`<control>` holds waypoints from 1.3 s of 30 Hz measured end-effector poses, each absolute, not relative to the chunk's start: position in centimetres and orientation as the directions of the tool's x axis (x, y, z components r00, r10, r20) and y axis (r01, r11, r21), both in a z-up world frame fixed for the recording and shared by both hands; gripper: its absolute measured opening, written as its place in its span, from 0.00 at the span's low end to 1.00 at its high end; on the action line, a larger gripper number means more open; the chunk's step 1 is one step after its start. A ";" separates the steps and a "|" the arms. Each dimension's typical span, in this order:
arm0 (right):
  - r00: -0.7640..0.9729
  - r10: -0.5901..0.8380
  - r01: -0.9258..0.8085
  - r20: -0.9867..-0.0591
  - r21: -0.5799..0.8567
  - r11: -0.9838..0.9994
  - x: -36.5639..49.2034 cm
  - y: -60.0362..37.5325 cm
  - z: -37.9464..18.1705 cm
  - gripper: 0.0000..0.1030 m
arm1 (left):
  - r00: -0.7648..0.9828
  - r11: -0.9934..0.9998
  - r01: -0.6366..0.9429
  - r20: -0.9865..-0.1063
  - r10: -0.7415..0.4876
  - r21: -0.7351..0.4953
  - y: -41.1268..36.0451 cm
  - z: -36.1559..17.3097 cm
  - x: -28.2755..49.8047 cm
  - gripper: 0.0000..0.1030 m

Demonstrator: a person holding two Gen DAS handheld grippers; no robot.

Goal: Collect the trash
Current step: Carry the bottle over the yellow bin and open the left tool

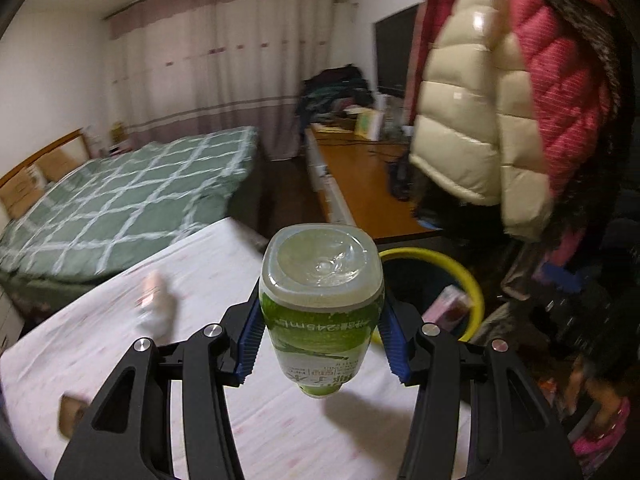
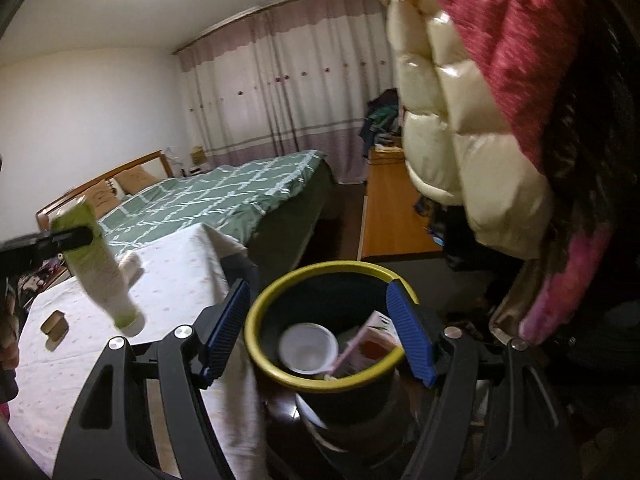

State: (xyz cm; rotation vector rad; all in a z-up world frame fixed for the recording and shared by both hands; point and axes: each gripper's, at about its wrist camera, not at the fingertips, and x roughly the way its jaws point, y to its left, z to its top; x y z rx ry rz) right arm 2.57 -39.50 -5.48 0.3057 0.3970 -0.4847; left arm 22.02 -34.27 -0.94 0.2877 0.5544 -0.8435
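My left gripper [image 1: 320,344] is shut on a green-labelled plastic bottle [image 1: 320,312], held upside down above the table with its clear base toward the camera. The bottle also shows in the right wrist view [image 2: 100,264], at the left, gripped by the black left gripper. A dark bin with a yellow rim [image 2: 276,280] stands beside the table; it holds a white cup [image 2: 308,346] and a pink carton [image 2: 368,344]. The bin also shows in the left wrist view [image 1: 468,276], just right of the bottle. My right gripper [image 2: 320,332] is open and empty above the bin.
The table with a white cloth [image 1: 100,340] carries a crumpled tissue [image 1: 158,308] and a small brown box [image 1: 70,416]. Hanging puffy jackets [image 1: 500,100] crowd the right. A green bed [image 1: 120,200] and a wooden desk [image 1: 360,176] lie behind.
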 end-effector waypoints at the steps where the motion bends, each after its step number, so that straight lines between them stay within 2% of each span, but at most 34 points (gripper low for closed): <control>1: 0.808 -0.391 0.510 -0.440 0.192 0.838 2.3 -39.8 -5.7 0.65 | 0.524 0.623 0.782 -0.568 -0.635 0.025 -35.6 -0.9 21.8 0.50; 8: 0.782 -0.423 0.558 -0.457 0.212 0.803 0.4 -42.1 -6.4 0.65 | 0.433 0.535 0.845 -0.598 -0.675 0.009 -46.2 -2.8 21.4 0.50; 11: 0.772 -0.434 0.574 -0.464 0.216 0.790 -0.1 -42.8 -6.6 0.65 | 0.375 0.518 0.854 -0.639 -0.672 -0.043 -50.2 -4.9 22.0 0.50; 12: 0.770 -0.436 0.577 -0.466 0.216 0.788 -0.2 -42.9 -6.7 0.65 | 0.367 0.518 0.854 -0.645 -0.670 -0.052 -50.7 -5.5 22.2 0.57; 13: 0.769 -0.438 0.580 -0.466 0.219 0.785 -0.3 -43.0 -6.7 0.65 | 0.364 0.520 0.853 -0.649 -0.668 -0.056 -51.2 -6.1 22.3 0.71; 14: 0.769 -0.438 0.581 -0.466 0.225 0.782 -0.5 -43.1 -6.8 0.65 | 0.368 0.524 0.850 -0.651 -0.663 -0.054 -51.6 -6.6 22.3 0.76; 18: 0.772 -0.435 0.579 -0.463 0.230 0.782 -0.5 -42.9 -6.7 0.65 | 0.361 0.523 0.850 -0.660 -0.659 -0.058 -51.7 -7.4 22.1 0.77; 22: 0.777 -0.430 0.574 -0.461 0.235 0.784 -0.3 -42.6 -6.6 0.65 | 0.381 0.544 0.837 -0.647 -0.660 -0.061 -48.8 -6.7 22.0 0.79; 31: 0.787 -0.396 0.542 -0.473 0.224 0.810 1.7 -41.0 -6.5 0.65 | 0.497 0.689 0.714 -0.605 -0.622 -0.123 -33.8 -4.7 23.2 0.84; 39: 0.818 -0.301 0.440 -0.490 0.195 0.877 6.1 -36.6 -5.9 0.65 | 0.695 0.877 0.472 -0.576 -0.430 -0.084 -16.7 -5.3 23.1 0.87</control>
